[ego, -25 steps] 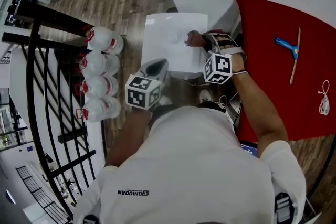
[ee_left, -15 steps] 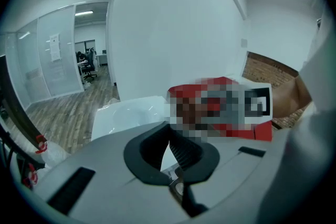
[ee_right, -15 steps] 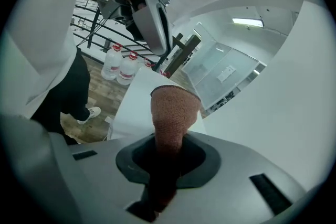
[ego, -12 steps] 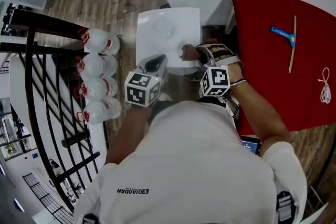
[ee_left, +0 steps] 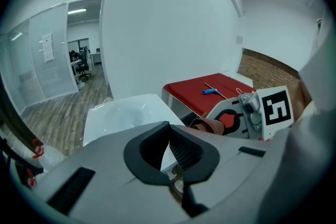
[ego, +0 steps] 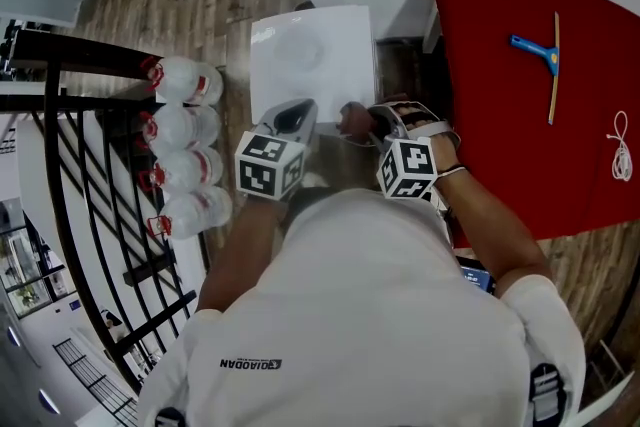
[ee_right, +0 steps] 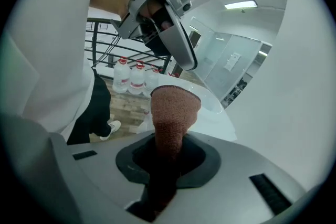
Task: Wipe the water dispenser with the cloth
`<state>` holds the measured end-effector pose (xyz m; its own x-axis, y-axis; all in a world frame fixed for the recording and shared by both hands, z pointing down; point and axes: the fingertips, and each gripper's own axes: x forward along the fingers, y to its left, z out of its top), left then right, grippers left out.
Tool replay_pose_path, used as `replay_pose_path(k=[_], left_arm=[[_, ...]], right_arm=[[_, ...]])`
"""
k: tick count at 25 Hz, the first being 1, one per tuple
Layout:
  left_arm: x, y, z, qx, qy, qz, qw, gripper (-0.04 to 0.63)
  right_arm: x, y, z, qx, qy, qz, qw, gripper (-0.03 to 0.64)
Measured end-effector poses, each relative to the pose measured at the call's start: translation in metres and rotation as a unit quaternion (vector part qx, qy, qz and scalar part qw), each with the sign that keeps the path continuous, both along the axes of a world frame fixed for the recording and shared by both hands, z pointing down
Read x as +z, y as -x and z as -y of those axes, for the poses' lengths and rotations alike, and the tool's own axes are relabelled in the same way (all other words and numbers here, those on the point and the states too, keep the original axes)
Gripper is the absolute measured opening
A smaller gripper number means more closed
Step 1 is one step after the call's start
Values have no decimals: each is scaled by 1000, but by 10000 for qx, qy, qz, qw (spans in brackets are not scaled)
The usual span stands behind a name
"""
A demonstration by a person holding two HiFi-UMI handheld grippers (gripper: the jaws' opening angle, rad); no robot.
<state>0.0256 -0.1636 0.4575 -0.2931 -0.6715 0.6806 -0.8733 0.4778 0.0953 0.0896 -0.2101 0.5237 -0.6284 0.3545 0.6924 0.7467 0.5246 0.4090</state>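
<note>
The white water dispenser (ego: pixel 310 55) stands below me, its flat top facing up; it also shows in the left gripper view (ee_left: pixel 123 115) and the right gripper view (ee_right: pixel 218 110). My right gripper (ego: pixel 368 122) is shut on a reddish-brown cloth (ego: pixel 352 119) at the near right edge of that top. The cloth (ee_right: pixel 174 110) sticks up out of the jaws of the right gripper (ee_right: pixel 168 157). My left gripper (ego: pixel 291 120) hovers at the near left edge of the top, jaws together and holding nothing (ee_left: pixel 170 152). The two grippers are side by side, a little apart.
Several water bottles (ego: pixel 185 140) lie in a row by a black railing (ego: pixel 70 165) on the left. A red table (ego: pixel 520 85) on the right carries a blue squeegee (ego: pixel 545 55) and a white cord (ego: pixel 622 147). A white wall lies behind the dispenser.
The right gripper has drawn the cloth from the middle right of the dispenser top toward its near edge. The left gripper stays at the near left edge.
</note>
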Motion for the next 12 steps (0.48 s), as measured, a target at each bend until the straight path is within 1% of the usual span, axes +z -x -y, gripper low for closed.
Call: replay_pose_path(k=[2, 4, 6, 7, 8, 9, 10, 11, 12], left_arm=[[1, -2, 3, 53, 28, -6, 10000, -11], [2, -3, 6, 82, 61, -4, 9999, -11], [4, -3, 7, 85, 97, -8, 9999, -11], [5, -3, 7, 84, 116, -14, 9999, -11], [5, -3, 7, 84, 133, -19, 9999, -11], [6, -3, 7, 83, 148, -24, 9999, -11], [7, -3, 7, 83, 162, -29, 9998, -11], [8, -4, 7, 82, 175, -39, 9998, -11], [9, -4, 7, 84, 189, -51, 9998, -11]], right_arm=[[-1, -6, -4, 87, 318, -148, 9993, 54], [-4, -12, -7, 196, 742, -321, 9965, 54], [-8, -17, -8, 372, 1316, -511, 9893, 54], [-11, -17, -7, 513, 1685, -622, 9824, 54], [-14, -17, -5, 696, 2111, -750, 9721, 54], [-17, -17, -1, 919, 2589, -890, 9574, 55], [-19, -15, 5, 1169, 3106, -1031, 9377, 54], [-20, -13, 12, 1432, 3644, -1165, 9128, 54], [-21, -10, 22, 1697, 4184, -1291, 8829, 54]])
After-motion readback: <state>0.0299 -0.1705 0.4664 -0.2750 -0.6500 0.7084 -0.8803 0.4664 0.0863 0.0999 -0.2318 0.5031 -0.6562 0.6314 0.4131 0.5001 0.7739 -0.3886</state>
